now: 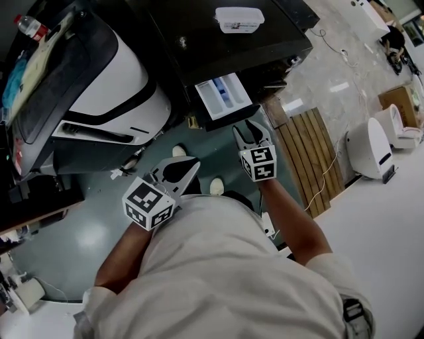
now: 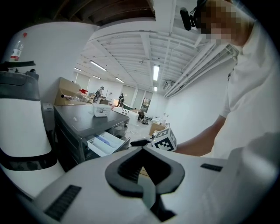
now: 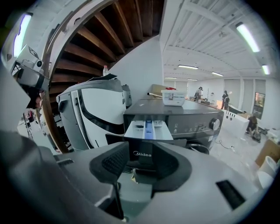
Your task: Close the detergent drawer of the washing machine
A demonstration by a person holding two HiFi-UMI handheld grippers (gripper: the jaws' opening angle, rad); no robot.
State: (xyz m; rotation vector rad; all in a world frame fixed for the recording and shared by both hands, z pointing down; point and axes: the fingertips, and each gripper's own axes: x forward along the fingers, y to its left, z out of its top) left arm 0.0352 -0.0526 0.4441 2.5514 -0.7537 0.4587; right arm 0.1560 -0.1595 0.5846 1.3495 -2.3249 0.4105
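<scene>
We see the white plastic detergent drawer [image 1: 224, 96] with its blue middle compartment pulled well out of the dark grey washing machine [image 1: 199, 40]. Its dark front panel faces the person.

The right gripper [image 1: 253, 126] is held out in front on a bare, nearly straight forearm and points up at that front panel. Its fingers [image 3: 114, 162] are spread apart. In the right gripper view the panel, with its printed brand name, shows in the gap between them. We cannot tell whether the fingers touch it.

The left gripper [image 1: 193, 164] sits further back and lower, on a bent arm close to the white shirt. It is angled toward the right gripper and stays clear of the machine. Its fingers [image 2: 118, 168] meet at the tips around an empty hollow, and nothing is held.

A white rectangular plastic tub [image 1: 239, 19] stands on the machine's top. A rounded white and black appliance [image 1: 112, 86] stands just beside the machine on the left. A slatted wooden pallet [image 1: 311, 159] lies on the floor to the right.
</scene>
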